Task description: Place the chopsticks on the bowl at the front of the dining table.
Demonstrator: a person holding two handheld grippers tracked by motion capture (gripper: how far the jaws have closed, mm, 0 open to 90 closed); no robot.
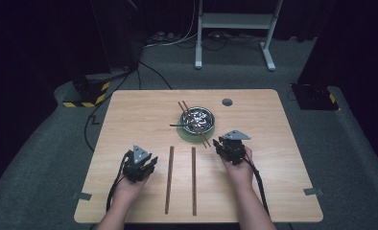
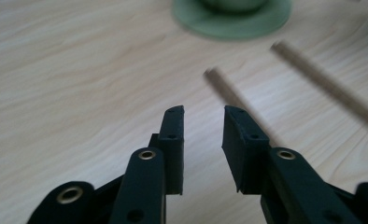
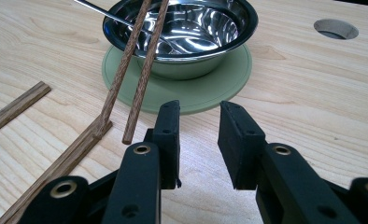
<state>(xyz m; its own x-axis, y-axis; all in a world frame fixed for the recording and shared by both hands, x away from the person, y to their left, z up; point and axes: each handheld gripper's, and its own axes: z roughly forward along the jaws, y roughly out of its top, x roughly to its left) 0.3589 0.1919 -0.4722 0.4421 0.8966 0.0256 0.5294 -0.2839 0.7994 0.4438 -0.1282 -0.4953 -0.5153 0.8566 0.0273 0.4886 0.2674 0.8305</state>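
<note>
A shiny steel bowl (image 1: 197,119) (image 3: 182,28) stands on a round green mat (image 1: 187,135) (image 3: 196,93) at the table's far middle. Two brown chopsticks (image 1: 193,122) (image 3: 140,60) lie slanted across the bowl's rim, and a thin metal handle (image 1: 177,125) (image 3: 98,10) sticks out to its left. Two long wooden strips (image 1: 170,177) (image 1: 194,179) lie side by side near the front edge. My left gripper (image 1: 140,166) (image 2: 203,112) hovers left of them, open and empty. My right gripper (image 1: 228,146) (image 3: 198,107) stays just in front of the mat, open, nothing between its pads.
The wooden table (image 1: 129,110) has a round hole (image 1: 227,102) (image 3: 336,29) behind the bowl to the right. In the left gripper view the strips (image 2: 229,93) (image 2: 327,88) look blurred, with the mat (image 2: 229,23) beyond. A white stand (image 1: 235,21) is on the floor behind.
</note>
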